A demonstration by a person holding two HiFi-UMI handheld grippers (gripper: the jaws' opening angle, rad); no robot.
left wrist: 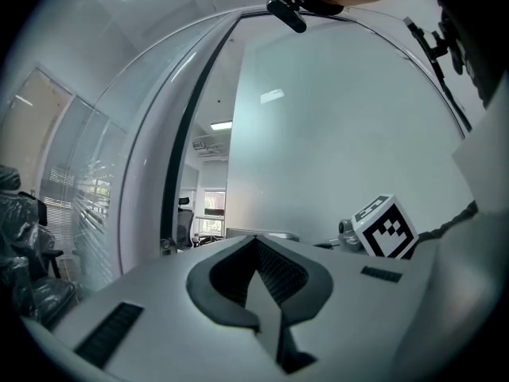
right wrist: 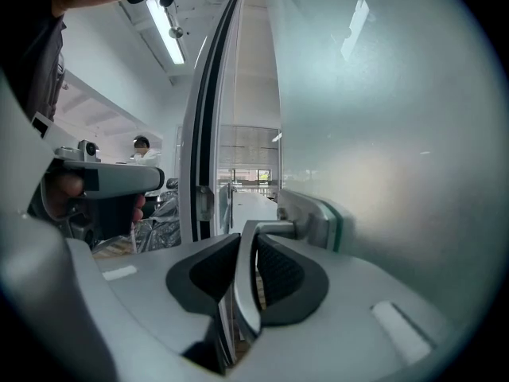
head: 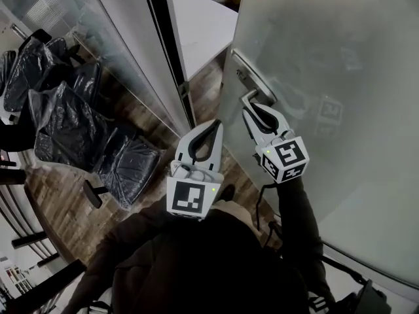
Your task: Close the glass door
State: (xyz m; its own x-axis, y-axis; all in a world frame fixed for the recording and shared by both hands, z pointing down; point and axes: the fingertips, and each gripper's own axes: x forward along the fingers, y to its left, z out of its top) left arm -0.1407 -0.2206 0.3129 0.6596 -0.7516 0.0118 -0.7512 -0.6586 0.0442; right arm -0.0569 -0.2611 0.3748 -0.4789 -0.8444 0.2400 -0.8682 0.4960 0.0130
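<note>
Right gripper view: right gripper (right wrist: 248,241) clamped on glass door (right wrist: 382,134) handle (right wrist: 245,309); left gripper (left wrist: 256,243) closed, empty

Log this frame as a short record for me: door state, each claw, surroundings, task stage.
door: glass door ajar, with a gap to the dark frame
right: right claw shut on the door handle
left: left claw shut, holding nothing, clear of the door
surroundings: plastic-covered chairs on the wooden floor at left
stage: handle gripped, door not yet closed
</note>
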